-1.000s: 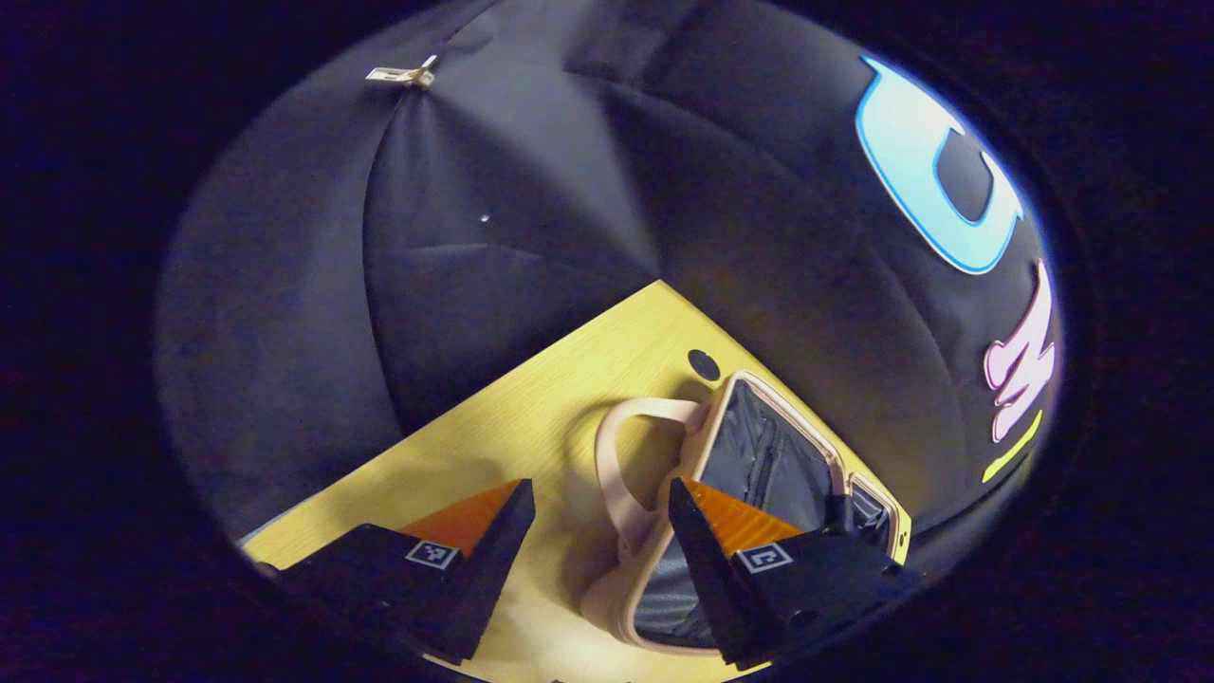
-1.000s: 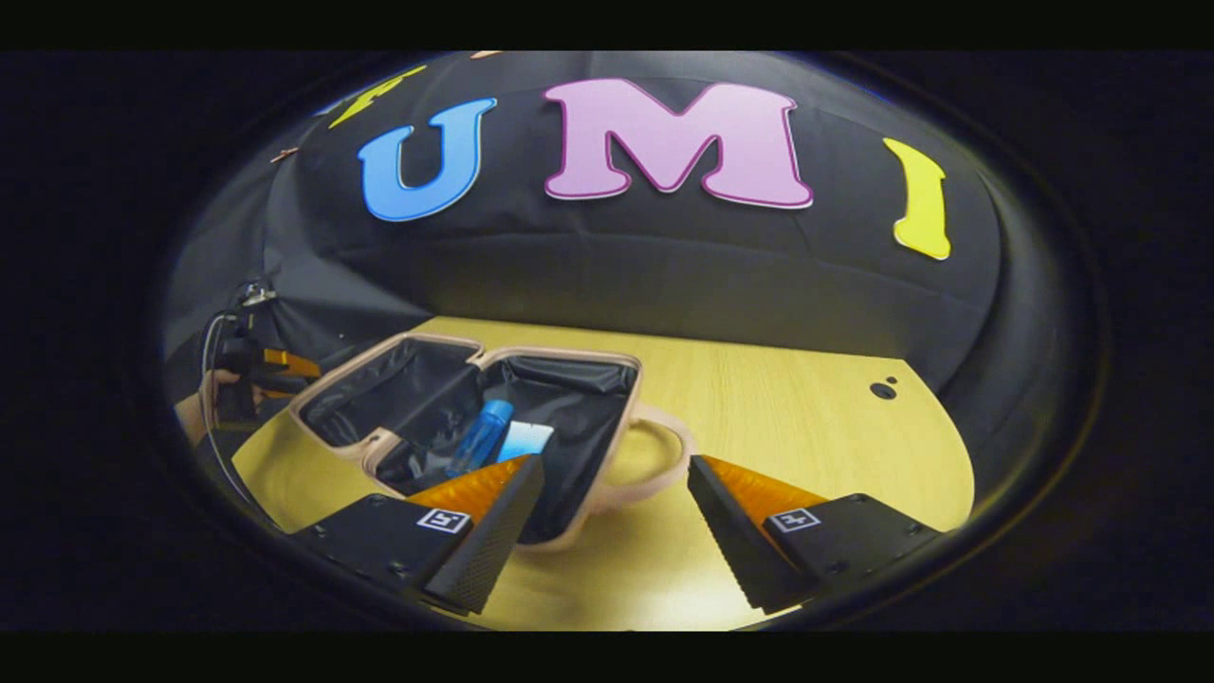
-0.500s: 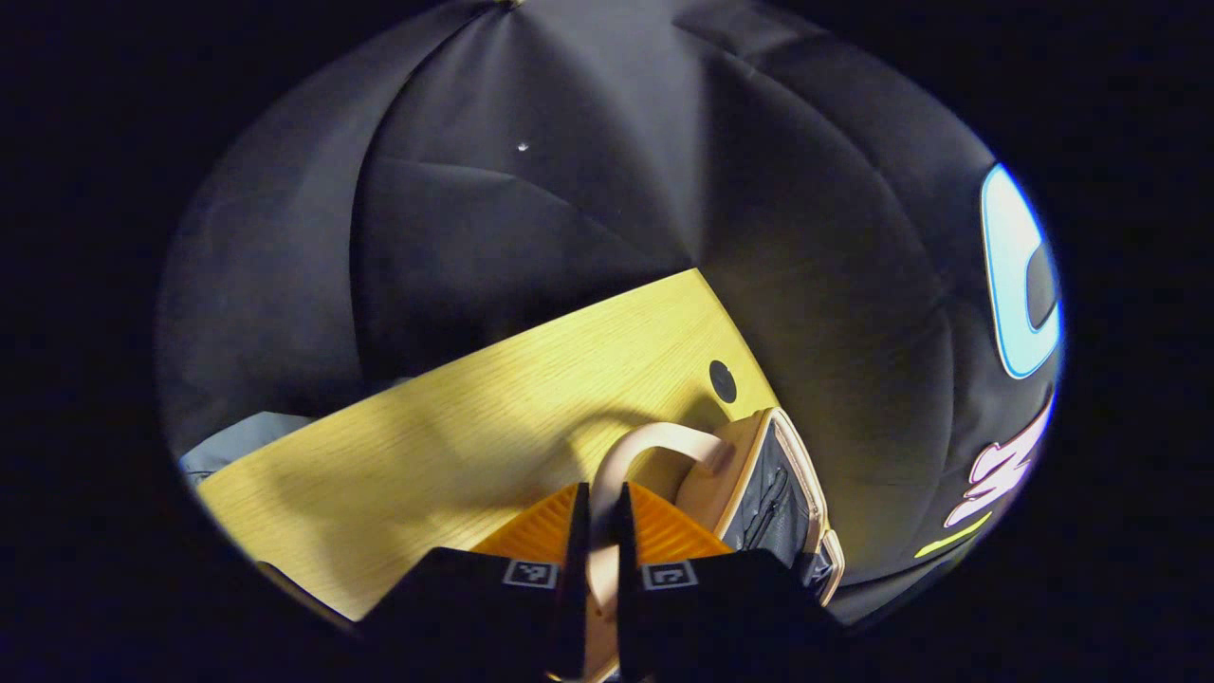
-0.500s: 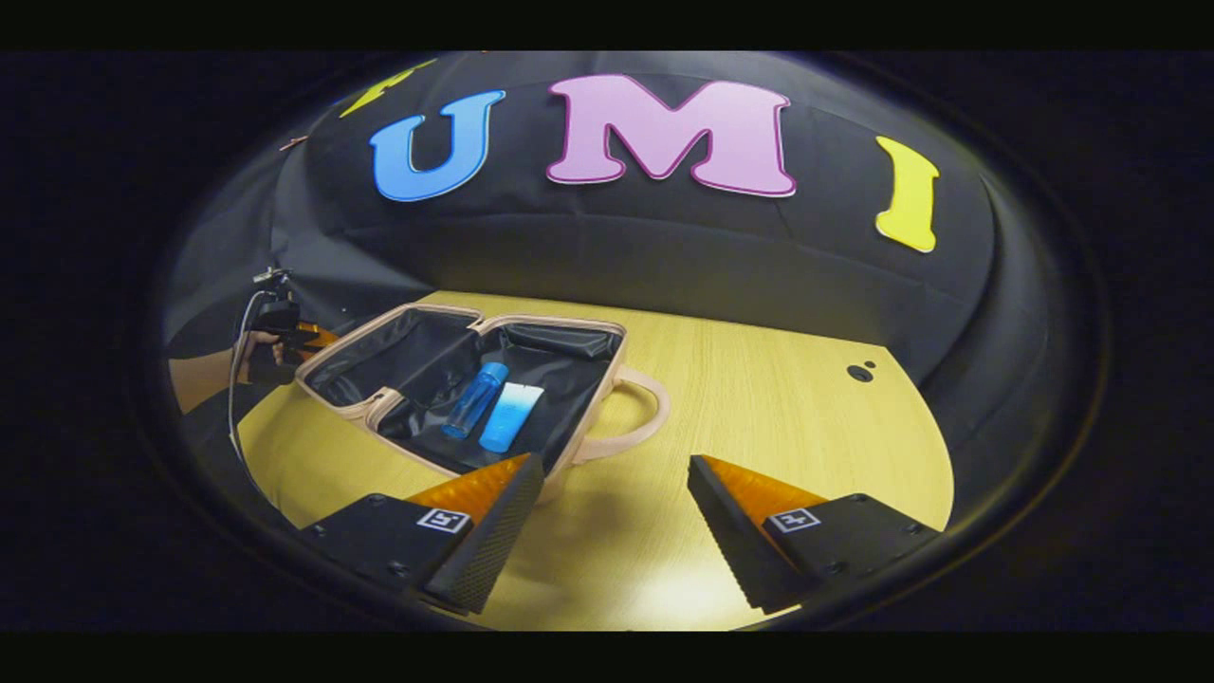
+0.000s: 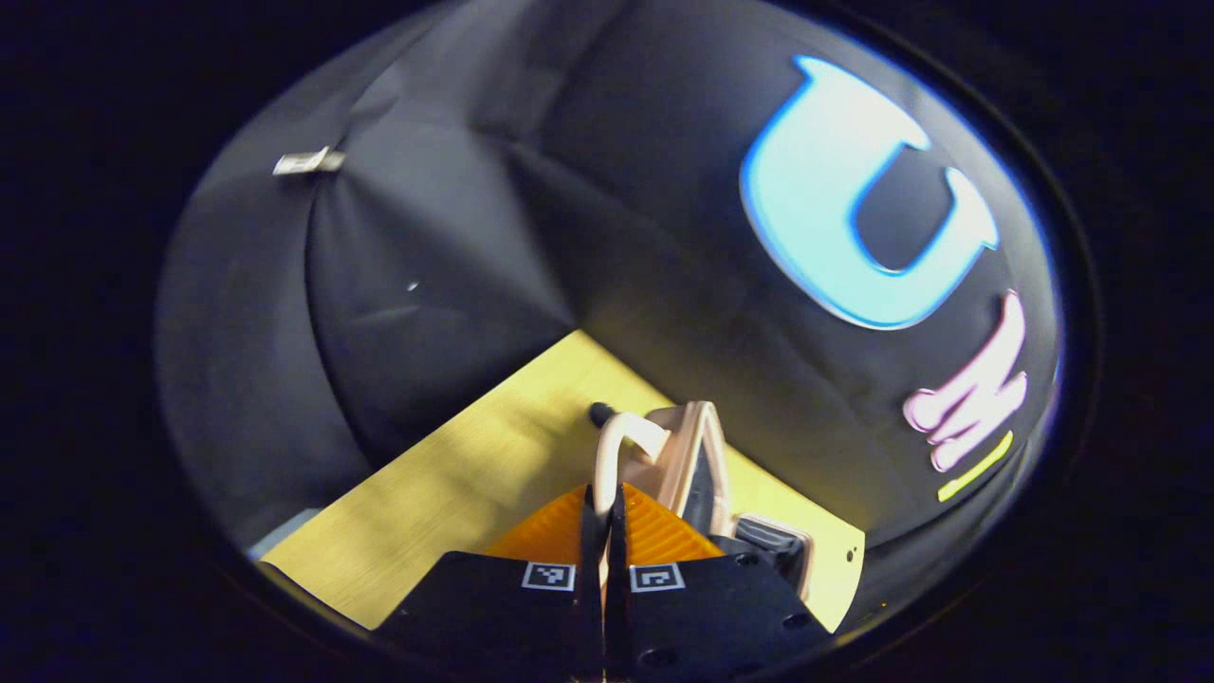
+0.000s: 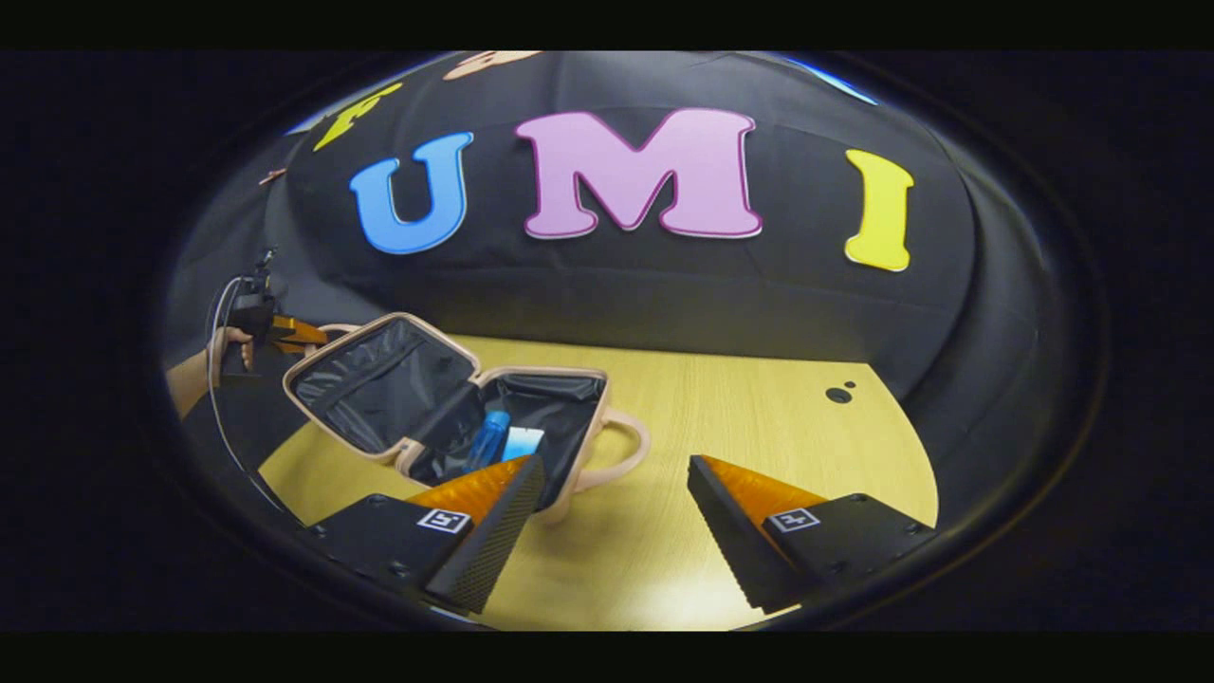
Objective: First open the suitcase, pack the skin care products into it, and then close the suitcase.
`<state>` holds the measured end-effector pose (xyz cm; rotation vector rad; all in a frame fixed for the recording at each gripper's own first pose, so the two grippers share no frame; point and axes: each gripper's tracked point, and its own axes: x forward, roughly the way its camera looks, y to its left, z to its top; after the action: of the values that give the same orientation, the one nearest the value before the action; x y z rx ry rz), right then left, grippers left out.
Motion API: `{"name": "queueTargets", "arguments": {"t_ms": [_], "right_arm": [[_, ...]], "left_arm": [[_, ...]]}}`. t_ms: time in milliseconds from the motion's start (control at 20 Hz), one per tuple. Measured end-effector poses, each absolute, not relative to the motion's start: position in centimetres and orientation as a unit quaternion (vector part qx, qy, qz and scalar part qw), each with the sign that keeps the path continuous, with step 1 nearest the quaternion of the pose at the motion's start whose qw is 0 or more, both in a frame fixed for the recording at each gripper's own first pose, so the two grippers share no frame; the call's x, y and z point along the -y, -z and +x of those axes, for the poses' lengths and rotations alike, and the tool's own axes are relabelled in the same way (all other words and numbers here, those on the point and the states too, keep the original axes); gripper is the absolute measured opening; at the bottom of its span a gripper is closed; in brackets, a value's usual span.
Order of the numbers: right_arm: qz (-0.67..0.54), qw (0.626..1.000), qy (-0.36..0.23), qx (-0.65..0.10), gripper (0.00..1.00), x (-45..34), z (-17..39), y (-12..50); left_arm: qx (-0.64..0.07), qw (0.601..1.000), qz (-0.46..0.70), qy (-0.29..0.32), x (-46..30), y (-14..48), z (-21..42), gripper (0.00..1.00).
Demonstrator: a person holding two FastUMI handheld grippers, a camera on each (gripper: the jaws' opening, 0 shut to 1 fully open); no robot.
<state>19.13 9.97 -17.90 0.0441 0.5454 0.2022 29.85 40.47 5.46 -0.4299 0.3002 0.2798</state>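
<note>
Lower centre of the left gripper view, the left gripper pinches the pale pink suitcase's lid handle, lid half raised (bottles inside); the right gripper gapes wide over the yellow wooden table.

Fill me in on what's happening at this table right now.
A person is packing a small pink suitcase on the wooden table. The left gripper is shut on the lid's handle and has the lid raised partway, tilted up over the base. Inside the base lie a blue bottle and a pale blue tube. The right gripper hangs open over the table near the base's handle, holding nothing.
</note>
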Motion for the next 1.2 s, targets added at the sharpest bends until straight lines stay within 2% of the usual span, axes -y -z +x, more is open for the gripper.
{"name": "queueTargets", "arguments": {"t_ms": [200, 350, 550, 650, 700, 750, 800, 900, 950, 1000, 1050, 1200], "right_arm": [[0.075, 0.960, -0.112, -0.245, 0.97, -10.0, 19.4, 15.3], [0.089, 0.964, -0.116, -0.220, 0.97, -8.9, 20.0, 13.4], [0.108, 0.965, -0.128, -0.203, 0.97, -6.3, 20.1, 12.5], [0.108, 0.965, -0.131, -0.198, 0.97, -4.6, 20.1, 12.4], [0.104, 0.966, -0.132, -0.198, 0.87, -3.8, 20.1, 12.7], [0.105, 0.965, -0.133, -0.200, 0.88, -2.9, 20.0, 12.8], [0.109, 0.964, -0.135, -0.202, 0.97, -2.3, 20.0, 12.9], [0.108, 0.963, -0.135, -0.206, 0.97, -0.7, 19.7, 13.2], [0.104, 0.964, -0.131, -0.208, 0.88, 0.2, 19.7, 13.4], [0.103, 0.964, -0.127, -0.211, 0.87, 1.2, 19.4, 13.7], [0.104, 0.964, -0.122, -0.213, 0.97, 2.0, 19.2, 13.8], [0.109, 0.968, -0.096, -0.205, 0.97, 4.5, 19.1, 13.1]], "left_arm": [[-0.133, 0.979, -0.122, -0.098, -30.5, -9.9, 29.7, 0.06], [-0.106, 0.985, -0.112, -0.080, -24.2, -11.6, 28.7, 0.06], [-0.110, 0.985, -0.117, -0.060, -15.8, -10.2, 29.3, 0.06], [-0.117, 0.984, -0.122, -0.048, -11.8, -8.9, 30.2, 0.06], [-0.122, 0.984, -0.123, -0.044, -10.2, -8.0, 30.5, 0.06], [-0.127, 0.983, -0.124, -0.039, -8.4, -7.0, 31.0, 0.06], [-0.131, 0.983, -0.122, -0.034, -6.6, -5.8, 31.5, 0.06], [-0.138, 0.984, -0.109, -0.026, -3.8, -3.0, 32.9, 0.07], [-0.144, 0.984, -0.102, -0.022, -2.6, -1.1, 33.7, 0.06], [-0.153, 0.983, -0.098, -0.018, -1.2, 0.7, 34.5, 0.07], [-0.165, 0.982, -0.094, -0.015, -0.2, 2.4, 35.2, 0.07], [-0.215, 0.973, -0.075, -0.024, 2.1, 7.7, 37.1, 0.09]]}}
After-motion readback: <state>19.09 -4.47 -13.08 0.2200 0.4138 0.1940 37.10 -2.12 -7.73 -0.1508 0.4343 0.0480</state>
